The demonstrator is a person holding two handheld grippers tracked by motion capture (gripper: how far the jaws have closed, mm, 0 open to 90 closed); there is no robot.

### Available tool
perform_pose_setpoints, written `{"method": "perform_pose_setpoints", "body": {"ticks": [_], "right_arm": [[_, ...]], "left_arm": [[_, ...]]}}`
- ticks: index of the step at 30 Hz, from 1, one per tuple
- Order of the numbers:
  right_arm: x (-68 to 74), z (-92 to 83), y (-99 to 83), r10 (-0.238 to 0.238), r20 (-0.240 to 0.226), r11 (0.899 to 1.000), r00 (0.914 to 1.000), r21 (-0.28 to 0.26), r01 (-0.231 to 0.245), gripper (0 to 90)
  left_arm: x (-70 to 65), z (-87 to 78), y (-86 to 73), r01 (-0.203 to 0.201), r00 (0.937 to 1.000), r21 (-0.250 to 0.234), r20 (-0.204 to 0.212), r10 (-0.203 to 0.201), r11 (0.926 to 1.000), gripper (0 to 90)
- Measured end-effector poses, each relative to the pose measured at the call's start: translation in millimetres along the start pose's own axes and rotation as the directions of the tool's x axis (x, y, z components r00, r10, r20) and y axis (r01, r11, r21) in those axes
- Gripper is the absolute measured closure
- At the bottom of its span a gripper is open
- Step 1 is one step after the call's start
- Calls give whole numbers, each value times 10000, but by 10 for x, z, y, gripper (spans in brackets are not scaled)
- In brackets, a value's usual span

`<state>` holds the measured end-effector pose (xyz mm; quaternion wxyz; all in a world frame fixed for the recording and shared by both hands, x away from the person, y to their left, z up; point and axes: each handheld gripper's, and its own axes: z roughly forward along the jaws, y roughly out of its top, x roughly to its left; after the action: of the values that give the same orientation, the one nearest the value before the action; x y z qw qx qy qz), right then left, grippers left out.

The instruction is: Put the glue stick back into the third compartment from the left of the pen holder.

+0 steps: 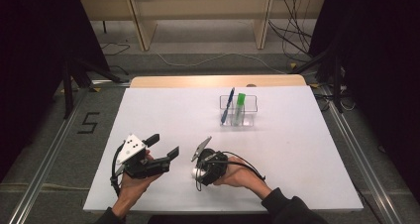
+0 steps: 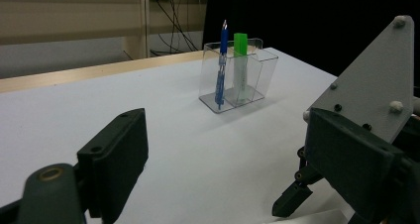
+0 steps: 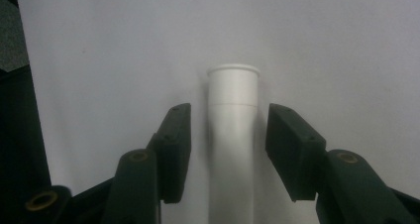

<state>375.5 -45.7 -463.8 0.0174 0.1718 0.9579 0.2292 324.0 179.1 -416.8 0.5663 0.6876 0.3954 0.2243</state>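
**White tube between the right jaws, not yet gripped**

The white table [image 1: 163,110] carries all items observed. At its far right-centre stands a clear plastic holder [image 1: 238,111] with compartments; a blue pen [image 1: 228,105] stands upright in one, a green-capped marker [image 1: 239,107] upright in the one beside it. Both show again in the left gripper view, well beyond the jaws.

Near the front edge, the left gripper [image 1: 166,147] is held in the person's left hand [image 1: 134,183], jaws spread wide with nothing between them, pointing toward the holder. The grey plate of the right gripper rises at the right of the left gripper view.

The right gripper [image 3: 228,144] is held in the right hand [image 1: 237,174], just beside the left one, pointing down at the table. A white tube [image 3: 233,135] lies on the table between its jaws; a narrow gap shows on each side, so the pads are not pressing on it. The jaws are part-way closed and released.
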Motion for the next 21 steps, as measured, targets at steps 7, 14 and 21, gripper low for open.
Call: {"method": "perform_pose_setpoints", "body": {"ticks": [7,14,21], "right_arm": [[-5,12,11,-47,-35,10000,10000,38,47,564],[5,33,26,-53,-90,9999,9999,161,55,574],[6,55,37,-69,-56,9997,10000,218,70,585]], "left_arm": [[-1,3,-1,2,10000,-4,-16,-2,10000,164],[-7,0,-2,-53,10000,42,-7,53,10000,164],[-6,0,-2,-11,10000,-16,-69,11,10000,164]]}}
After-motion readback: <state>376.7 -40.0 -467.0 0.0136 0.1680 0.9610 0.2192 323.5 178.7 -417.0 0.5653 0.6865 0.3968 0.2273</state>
